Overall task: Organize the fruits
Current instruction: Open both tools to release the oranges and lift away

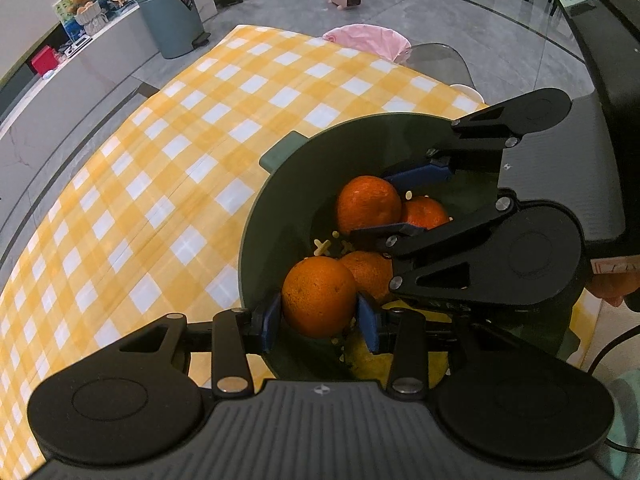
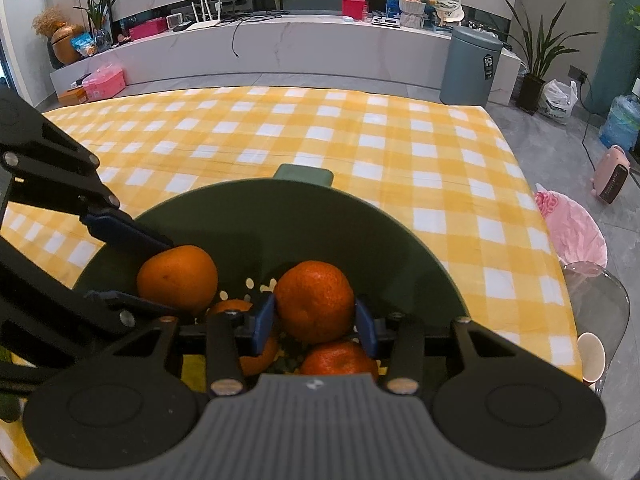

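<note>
A dark green bowl (image 1: 256,216) (image 2: 400,232) with a tab handle stands on the checked tablecloth. My left gripper (image 1: 319,320) (image 2: 166,276) reaches into it, its blue pads against both sides of an orange (image 1: 319,298) (image 2: 178,280). My right gripper (image 2: 315,316) (image 1: 372,206) comes in from the other side, shut on a darker orange (image 2: 314,300) (image 1: 368,204). Two more oranges (image 1: 426,212) (image 1: 368,276) lie loose in the bottom of the bowl under both grippers. Small cut-out holes show in the bowl's floor.
The yellow-and-white tablecloth (image 2: 320,132) stretches beyond the bowl. Off the table's edge are a pink-lined bin (image 2: 576,232), a clear chair (image 2: 600,292), a grey pedal bin (image 2: 470,68) and a pink heater (image 2: 610,176). A person's hand (image 1: 612,288) holds the right gripper.
</note>
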### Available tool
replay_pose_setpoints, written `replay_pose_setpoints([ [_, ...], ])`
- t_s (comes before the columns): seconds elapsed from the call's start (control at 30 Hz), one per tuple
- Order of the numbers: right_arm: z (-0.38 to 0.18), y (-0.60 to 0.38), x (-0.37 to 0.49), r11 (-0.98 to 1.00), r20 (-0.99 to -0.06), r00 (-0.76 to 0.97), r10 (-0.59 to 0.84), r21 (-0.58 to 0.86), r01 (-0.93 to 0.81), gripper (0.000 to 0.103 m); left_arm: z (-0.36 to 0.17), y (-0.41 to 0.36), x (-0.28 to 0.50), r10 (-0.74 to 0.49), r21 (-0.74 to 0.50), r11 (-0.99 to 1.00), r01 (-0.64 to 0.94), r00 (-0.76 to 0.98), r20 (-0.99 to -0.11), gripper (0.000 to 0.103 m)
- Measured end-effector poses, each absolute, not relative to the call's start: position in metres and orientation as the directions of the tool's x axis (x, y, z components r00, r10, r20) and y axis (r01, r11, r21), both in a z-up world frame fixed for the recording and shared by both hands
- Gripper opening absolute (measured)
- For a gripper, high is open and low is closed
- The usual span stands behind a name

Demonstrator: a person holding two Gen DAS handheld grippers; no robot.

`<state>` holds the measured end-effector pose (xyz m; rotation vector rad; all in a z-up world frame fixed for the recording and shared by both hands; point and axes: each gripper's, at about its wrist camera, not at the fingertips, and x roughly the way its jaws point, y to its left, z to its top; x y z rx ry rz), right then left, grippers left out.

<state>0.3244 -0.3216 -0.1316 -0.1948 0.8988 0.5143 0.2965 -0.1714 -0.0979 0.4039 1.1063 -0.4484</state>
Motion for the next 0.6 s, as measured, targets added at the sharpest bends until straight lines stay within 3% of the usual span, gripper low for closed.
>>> replay_pose_setpoints([
  [0.23, -0.120, -0.325, 0.323, 0.869, -0.777, 0.515, 0.362, 0.080, -0.488, 0.043, -0.094, -0.168, 0.294, -0.152, 0.083, 0.837, 0.541, 0.375, -0.915, 0.054],
  [0.37, -0.109, -0.326, 0.316, 0.872, -0.769, 0.526, 0.363, 0.080, -0.483, 0.044, -0.083, -0.166, 0.288, -0.169, 0.075, 0.834, 0.546, 0.382, -0.909, 0.063],
  [0.6, -0.078, -0.329, 0.292, 0.894, -0.751, 0.563, 0.344, 0.078, -0.442, 0.053, -0.049, -0.159, 0.261, -0.196, 0.087, 0.831, 0.549, 0.436, -0.878, 0.063],
])
